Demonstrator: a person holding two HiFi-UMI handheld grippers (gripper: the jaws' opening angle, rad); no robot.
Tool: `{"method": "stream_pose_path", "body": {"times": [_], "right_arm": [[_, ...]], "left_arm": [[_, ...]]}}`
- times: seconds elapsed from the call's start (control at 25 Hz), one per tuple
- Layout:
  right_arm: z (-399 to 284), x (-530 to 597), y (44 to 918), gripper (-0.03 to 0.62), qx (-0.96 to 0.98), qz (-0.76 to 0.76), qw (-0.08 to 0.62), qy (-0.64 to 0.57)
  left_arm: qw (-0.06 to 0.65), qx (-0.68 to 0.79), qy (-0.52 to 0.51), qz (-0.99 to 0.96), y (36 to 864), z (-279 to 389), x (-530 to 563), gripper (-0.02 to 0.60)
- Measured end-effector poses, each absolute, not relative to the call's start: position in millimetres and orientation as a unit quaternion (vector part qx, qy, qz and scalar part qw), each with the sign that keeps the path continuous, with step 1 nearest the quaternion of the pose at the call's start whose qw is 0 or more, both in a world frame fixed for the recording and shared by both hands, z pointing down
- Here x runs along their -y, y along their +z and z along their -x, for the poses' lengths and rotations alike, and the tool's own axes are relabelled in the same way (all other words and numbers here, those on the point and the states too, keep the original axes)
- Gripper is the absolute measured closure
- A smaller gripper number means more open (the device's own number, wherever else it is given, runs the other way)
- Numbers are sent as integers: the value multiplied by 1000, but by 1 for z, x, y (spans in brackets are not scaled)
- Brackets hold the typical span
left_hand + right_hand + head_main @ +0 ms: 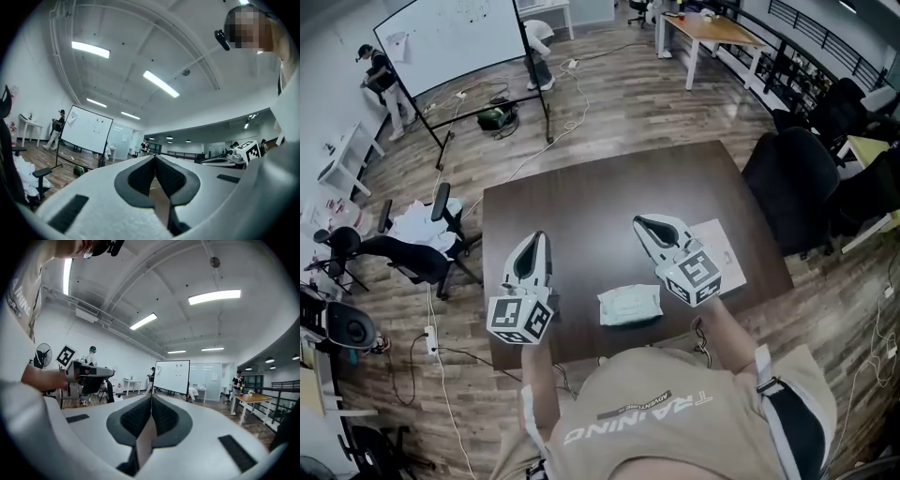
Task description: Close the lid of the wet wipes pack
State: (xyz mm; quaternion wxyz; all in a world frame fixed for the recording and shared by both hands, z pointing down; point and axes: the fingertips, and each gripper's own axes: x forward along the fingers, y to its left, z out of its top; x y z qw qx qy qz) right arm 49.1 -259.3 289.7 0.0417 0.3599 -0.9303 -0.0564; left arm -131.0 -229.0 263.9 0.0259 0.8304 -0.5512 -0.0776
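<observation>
The wet wipes pack (629, 305), pale and flat, lies on the dark brown table (600, 187) near its front edge; its lid is too small to make out. Both grippers hang in the air above the table and point level, away from me. My left gripper (534, 246) hovers left of the pack, my right gripper (643, 225) above and right of it. In the left gripper view the jaws of the left gripper (153, 157) meet at the tips with nothing between them. The right gripper (151, 397) is shut and empty in its own view. Neither touches the pack.
A white sheet (717, 246) lies on the table's right side under the right gripper. Black office chairs stand at the right (797, 183) and left (412, 248). A whiteboard (455, 37) on a stand and cables on the wooden floor lie beyond the table. People stand far off.
</observation>
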Motion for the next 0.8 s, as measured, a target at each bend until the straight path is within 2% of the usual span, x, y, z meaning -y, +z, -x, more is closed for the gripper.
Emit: {"method": "stream_pose_path", "body": {"times": [0.2, 0.48, 0.68, 0.8], "right_arm": [[-55, 251, 293, 580, 923, -377, 36, -68], [-69, 244, 312, 580, 921, -386, 34, -37], [-74, 240, 338, 580, 923, -381, 57, -9], [-71, 239, 349, 580, 924, -377, 66, -7]], "left_arm": [[-18, 573, -48, -818, 266, 134, 214, 577], [-6, 570, -19, -821, 295, 120, 212, 577], [70, 555, -47, -828, 323, 114, 211, 577], [78, 558, -39, -825, 331, 117, 212, 577]]}}
